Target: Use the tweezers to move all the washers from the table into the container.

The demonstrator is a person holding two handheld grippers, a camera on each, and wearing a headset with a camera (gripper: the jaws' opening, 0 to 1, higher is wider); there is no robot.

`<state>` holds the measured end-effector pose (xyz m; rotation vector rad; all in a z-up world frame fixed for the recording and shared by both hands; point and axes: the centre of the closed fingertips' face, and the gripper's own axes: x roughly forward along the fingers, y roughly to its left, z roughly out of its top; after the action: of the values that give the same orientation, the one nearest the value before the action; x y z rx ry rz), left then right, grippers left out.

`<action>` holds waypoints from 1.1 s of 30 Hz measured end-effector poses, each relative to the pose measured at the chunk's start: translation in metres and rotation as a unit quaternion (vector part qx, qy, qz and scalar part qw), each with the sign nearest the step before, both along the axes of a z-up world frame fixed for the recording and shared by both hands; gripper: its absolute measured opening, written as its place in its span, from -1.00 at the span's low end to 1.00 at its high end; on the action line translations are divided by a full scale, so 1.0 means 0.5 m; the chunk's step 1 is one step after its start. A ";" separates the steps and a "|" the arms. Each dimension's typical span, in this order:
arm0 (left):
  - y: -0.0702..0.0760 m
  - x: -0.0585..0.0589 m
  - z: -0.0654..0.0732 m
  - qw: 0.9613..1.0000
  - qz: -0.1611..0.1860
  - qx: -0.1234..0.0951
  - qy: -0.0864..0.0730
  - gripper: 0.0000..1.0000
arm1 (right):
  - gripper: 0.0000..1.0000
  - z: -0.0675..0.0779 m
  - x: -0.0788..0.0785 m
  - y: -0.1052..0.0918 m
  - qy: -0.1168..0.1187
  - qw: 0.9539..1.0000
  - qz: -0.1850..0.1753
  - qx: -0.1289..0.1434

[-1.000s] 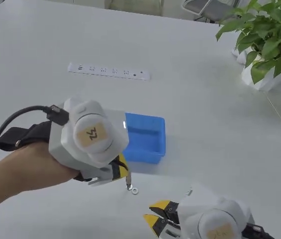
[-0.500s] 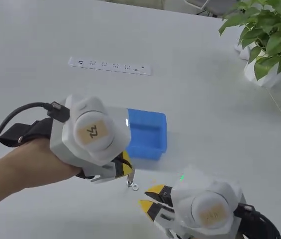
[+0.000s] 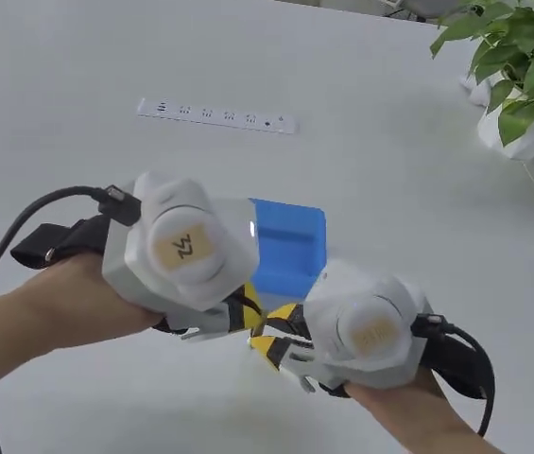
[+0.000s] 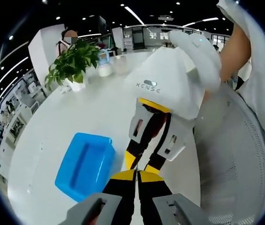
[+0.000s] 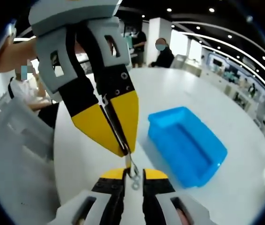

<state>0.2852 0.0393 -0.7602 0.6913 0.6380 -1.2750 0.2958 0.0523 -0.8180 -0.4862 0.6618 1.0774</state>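
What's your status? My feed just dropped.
Left tongs shut on tweezers. Right tongs open, flanking washer at tweezers' tip. Blue container alongside; nothing between.

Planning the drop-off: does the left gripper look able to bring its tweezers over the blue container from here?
Probably yes. The left gripper, shut on the tweezers, sits beside the blue container, with bare table between. The right gripper is close at the tweezers' tip, but not on the container's side.
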 end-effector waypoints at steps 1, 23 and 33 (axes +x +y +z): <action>-0.001 0.000 0.000 1.000 -0.004 0.000 -0.001 -1.00 | -0.81 0.003 -0.003 0.002 -0.001 1.000 0.005 -0.001; -0.008 0.009 -0.002 1.000 -0.007 -0.005 0.000 -1.00 | -0.90 0.001 0.003 0.002 -0.003 1.000 0.022 -0.002; -0.010 0.002 0.022 1.000 -0.010 -0.008 -0.013 -1.00 | -0.91 0.017 0.004 -0.002 -0.024 0.999 0.034 -0.015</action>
<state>0.2860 0.0344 -0.7491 0.7018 0.6013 -1.2863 0.2978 0.0515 -0.8094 -0.5623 0.6242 1.1171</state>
